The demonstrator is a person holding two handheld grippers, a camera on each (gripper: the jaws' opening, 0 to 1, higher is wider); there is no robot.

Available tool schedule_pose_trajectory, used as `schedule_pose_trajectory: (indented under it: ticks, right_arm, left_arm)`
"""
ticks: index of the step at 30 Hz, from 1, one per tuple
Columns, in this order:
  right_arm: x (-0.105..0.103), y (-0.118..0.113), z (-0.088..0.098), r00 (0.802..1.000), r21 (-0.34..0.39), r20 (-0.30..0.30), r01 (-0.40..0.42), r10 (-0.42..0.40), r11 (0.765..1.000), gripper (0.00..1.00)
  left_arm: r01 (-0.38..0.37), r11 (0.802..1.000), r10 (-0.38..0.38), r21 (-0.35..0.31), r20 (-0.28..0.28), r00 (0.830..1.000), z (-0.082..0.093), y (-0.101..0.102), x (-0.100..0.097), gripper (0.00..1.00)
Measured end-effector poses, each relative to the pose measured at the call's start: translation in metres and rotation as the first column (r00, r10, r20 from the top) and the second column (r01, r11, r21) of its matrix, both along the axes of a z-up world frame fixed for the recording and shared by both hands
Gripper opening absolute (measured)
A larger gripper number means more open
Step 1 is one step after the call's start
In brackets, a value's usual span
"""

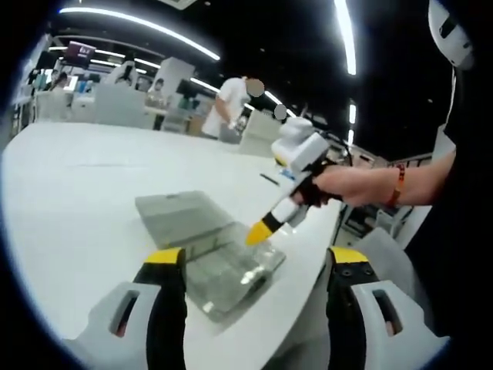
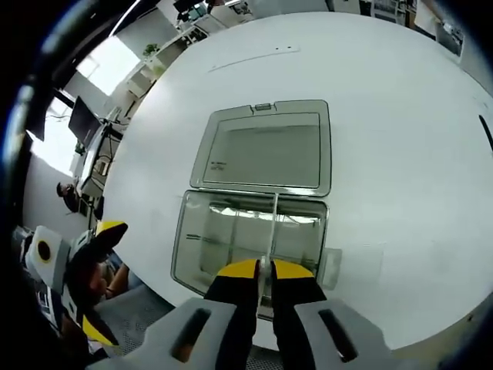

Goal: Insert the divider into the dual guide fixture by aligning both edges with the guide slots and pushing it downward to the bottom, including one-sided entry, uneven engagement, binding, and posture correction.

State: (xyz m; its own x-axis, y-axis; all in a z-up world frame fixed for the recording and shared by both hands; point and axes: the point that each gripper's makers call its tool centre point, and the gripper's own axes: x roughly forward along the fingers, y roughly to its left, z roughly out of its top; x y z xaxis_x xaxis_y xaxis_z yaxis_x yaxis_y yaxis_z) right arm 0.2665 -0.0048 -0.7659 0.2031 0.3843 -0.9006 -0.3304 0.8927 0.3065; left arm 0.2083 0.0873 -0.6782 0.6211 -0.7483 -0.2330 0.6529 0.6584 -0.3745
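In the right gripper view the right gripper (image 2: 263,270) has its yellow-tipped black jaws pressed together on the near edge of a thin clear plastic divider (image 2: 273,223); the divider stands on edge inside the clear rectangular plastic box (image 2: 208,239), running across it from the near wall toward the hinge side; the box's flat clear lid (image 2: 266,150) lies open on the far side, a small latch tab at its far edge; a faint mark of print on the lid is too small to read; box and lid rest on a wide white tabletop (image 2: 400,139), near its edge.

In the left gripper view the left gripper (image 1: 254,258) holds its jaws wide apart, gripping nothing, hovering short of the same box, with the right gripper reaching in from the right in a person's hand (image 1: 347,185), which wears an orange wristband (image 1: 399,183); beyond the tabletop stand white partitions (image 1: 115,104), a person in a white shirt (image 1: 229,104) and long ceiling lights (image 1: 139,27).
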Motion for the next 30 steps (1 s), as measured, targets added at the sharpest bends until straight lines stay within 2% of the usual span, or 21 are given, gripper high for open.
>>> schedule_pose_trajectory:
  ticks: [22,30]
  right_arm:
    - [0.0007,0.0021,-0.0030,1.000,-0.008,-0.008,-0.019,0.019,1.000,0.00]
    - [0.0002,0.0071,-0.0032,0.998,-0.066,-0.006,-0.064,0.063,0.996,0.01]
  left_arm:
    - [0.003,1.000,-0.003,0.004,-0.007,1.000,-0.0028,-0.0003,-0.0007,0.72]
    - [0.009,1.000,-0.009,0.007,-0.006,1.000,-0.0033,-0.0024,-0.0014,0.72]
